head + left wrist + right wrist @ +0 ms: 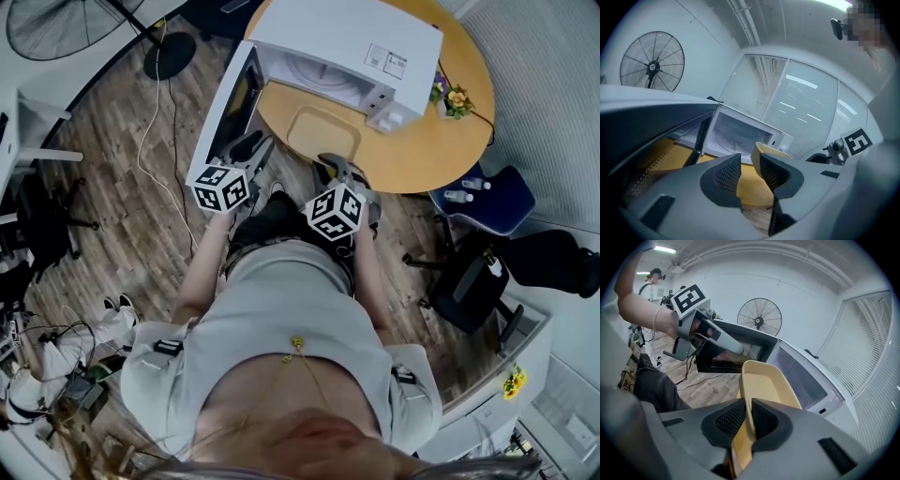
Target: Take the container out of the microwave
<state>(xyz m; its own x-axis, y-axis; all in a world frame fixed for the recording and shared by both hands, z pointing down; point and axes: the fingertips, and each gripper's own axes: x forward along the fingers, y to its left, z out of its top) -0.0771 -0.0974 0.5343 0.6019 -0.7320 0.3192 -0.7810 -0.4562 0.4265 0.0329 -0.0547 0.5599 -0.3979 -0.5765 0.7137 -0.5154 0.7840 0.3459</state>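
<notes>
The white microwave [347,47] stands on the round wooden table [450,141] with its door [234,103] swung open to the left. The shallow yellow container [323,131] is outside it, over the table in front of the empty cavity [736,136]. My right gripper [746,416] is shut on the near rim of the container [764,385]. In the head view the right gripper [330,164] sits at the table's near edge. My left gripper [750,164] is open with nothing between its jaws, beside the door's free end [248,148]. The container [766,150] shows behind its right jaw.
A standing fan [66,23] and cables on the wooden floor lie to the left. A small flower pot [455,98] stands on the table right of the microwave. A blue chair [483,197] and a dark chair stand at the right. The person's legs are under the grippers.
</notes>
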